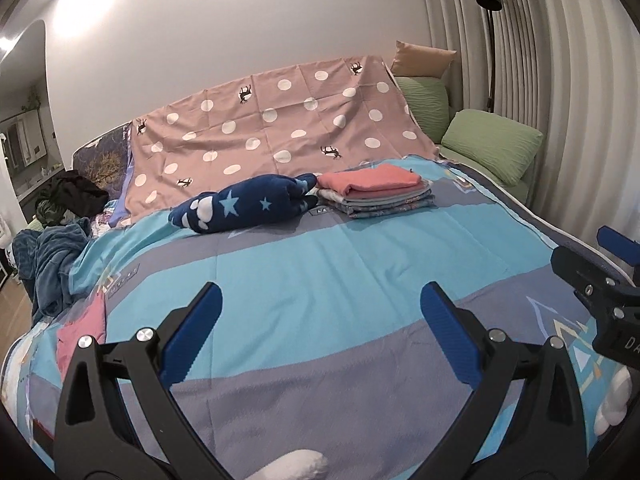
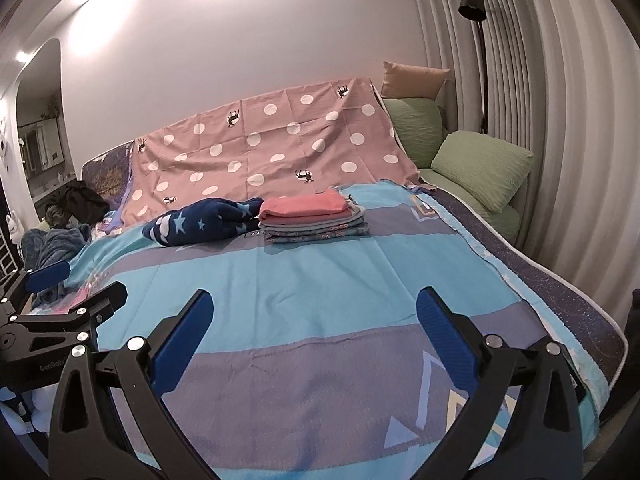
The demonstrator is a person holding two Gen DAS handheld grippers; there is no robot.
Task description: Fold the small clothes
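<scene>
While above the bedspread [image 1: 320, 240], left gripper [image 1: 320, 320] fingers wide apart, empty, right gripper [image 2: 314, 324] likewise.

We held the left gripper [image 1: 320, 320] above the blue-and-grey striped bedspread [image 1: 320, 248], its blue-padded fingers [image 1: 192, 332] spread wide with nothing between them. Beyond it lay a stack of folded small clothes topped by a coral-pink piece [image 1: 376, 192], and just left of that stack, a navy fleece garment with pale stars [image 1: 244, 208]. The right gripper [image 1: 600, 284] showed right of the stack.
</scene>
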